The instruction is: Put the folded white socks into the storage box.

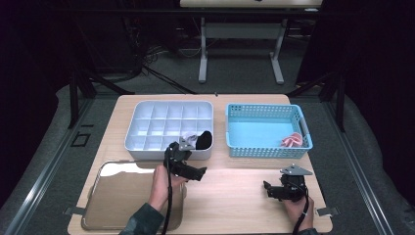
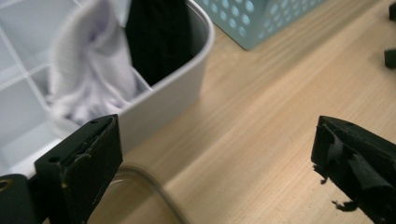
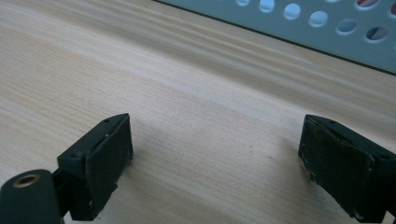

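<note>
A white divided organiser (image 1: 147, 122) stands at the back left of the wooden table. A rolled white cloth (image 1: 189, 138) and a rolled black cloth (image 1: 205, 139) sit in its front right compartments. In the left gripper view the white cloth (image 2: 88, 79) and the black cloth (image 2: 159, 37) lie just behind the organiser's wall (image 2: 177, 93). My left gripper (image 1: 199, 172) (image 2: 219, 163) hovers in front of that corner, open and with nothing between its fingers. My right gripper (image 1: 266, 188) (image 3: 215, 163) rests low over the table at the front right, open and holding nothing.
A blue perforated basket (image 1: 266, 147) (image 2: 261, 18) (image 3: 327, 32) stands at the back right with a pink rolled item (image 1: 292, 141) in its right corner. A shiny shallow tray (image 1: 127, 196) lies at the front left, under my left forearm.
</note>
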### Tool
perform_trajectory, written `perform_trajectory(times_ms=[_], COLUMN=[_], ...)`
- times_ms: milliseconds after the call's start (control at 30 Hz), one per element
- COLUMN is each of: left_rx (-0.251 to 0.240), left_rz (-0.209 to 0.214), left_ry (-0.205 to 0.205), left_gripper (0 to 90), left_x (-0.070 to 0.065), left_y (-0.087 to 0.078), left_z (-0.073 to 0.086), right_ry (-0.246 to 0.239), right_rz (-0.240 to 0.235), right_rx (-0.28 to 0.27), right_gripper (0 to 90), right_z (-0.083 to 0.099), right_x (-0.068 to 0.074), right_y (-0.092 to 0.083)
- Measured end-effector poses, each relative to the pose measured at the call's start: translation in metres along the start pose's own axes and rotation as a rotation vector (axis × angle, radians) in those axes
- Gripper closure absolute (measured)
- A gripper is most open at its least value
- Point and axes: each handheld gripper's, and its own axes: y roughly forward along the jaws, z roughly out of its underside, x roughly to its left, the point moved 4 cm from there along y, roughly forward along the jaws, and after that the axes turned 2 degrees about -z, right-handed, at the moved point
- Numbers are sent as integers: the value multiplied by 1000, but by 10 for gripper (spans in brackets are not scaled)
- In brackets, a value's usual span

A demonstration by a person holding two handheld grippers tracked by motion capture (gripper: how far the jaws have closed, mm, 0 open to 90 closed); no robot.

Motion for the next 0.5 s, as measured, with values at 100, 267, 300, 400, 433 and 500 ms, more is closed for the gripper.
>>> perform_trajectory(times_ms=[100,267,300,400,433,500], left_rx=[4,17,17,32,39,48], left_rz=[-7,-13,-12,-6,-10,-6], left_ry=[7,28,28,46,54,62], left_gripper=[4,2,2,2,2,2], left_x=[-11,-30,-34,-47,-52,-59], left_y=[9,22,25,34,38,43], left_z=[8,19,21,27,29,31], right_ry=[-2,-3,-3,-2,-3,-2], right_rz=[0,2,2,2,2,2], right_rx=[-2,-2,-3,0,-3,-1], right_gripper=[95,97,97,97,97,97], right_z=[0,0,0,0,0,0], right_x=[0,0,0,0,0,0], right_y=[0,0,0,0,0,0])
